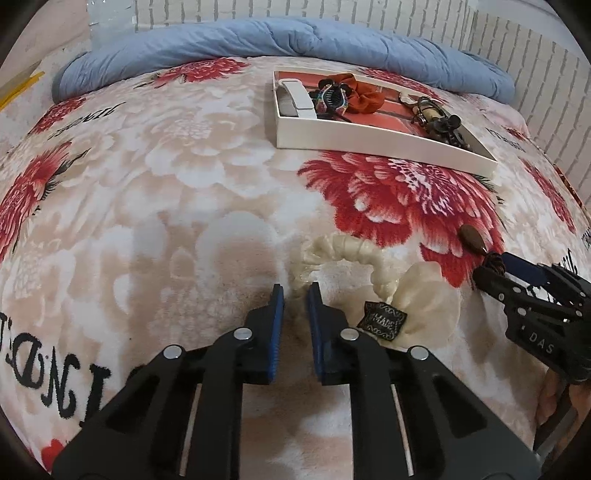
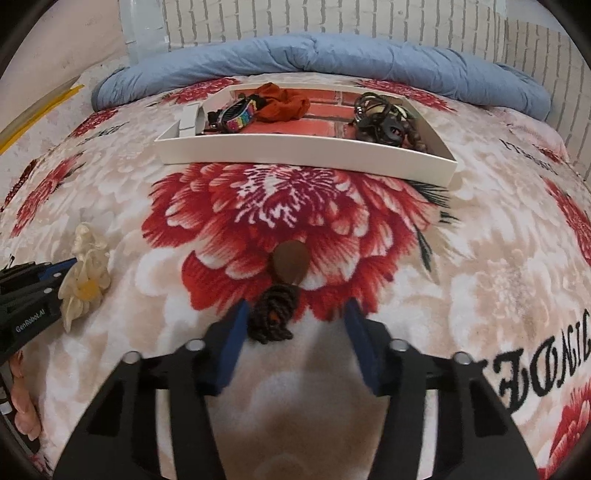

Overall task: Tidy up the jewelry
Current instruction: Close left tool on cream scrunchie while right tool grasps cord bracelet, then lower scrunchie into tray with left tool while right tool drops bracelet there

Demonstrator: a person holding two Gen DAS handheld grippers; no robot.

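Note:
A cream scrunchie (image 1: 373, 275) with a black label lies on the floral blanket; my left gripper (image 1: 295, 293) has its jaws narrowly apart around the scrunchie's near loop. It also shows in the right wrist view (image 2: 85, 280). My right gripper (image 2: 295, 314) is open around a dark braided cord with a brown teardrop pendant (image 2: 290, 262); the cord lies by the left finger. The pendant (image 1: 472, 238) and right gripper (image 1: 495, 269) show in the left wrist view. A white tray (image 1: 369, 138) (image 2: 295, 157) holds an orange scrunchie (image 2: 282, 101), a colourful clip (image 2: 238, 112), a white band and dark beads.
A blue rolled duvet (image 1: 280, 40) lies along the far side below a white brick wall (image 2: 332, 18). The floral blanket (image 1: 177, 192) covers the bed. A yellow strip (image 2: 40, 110) lies at the far left.

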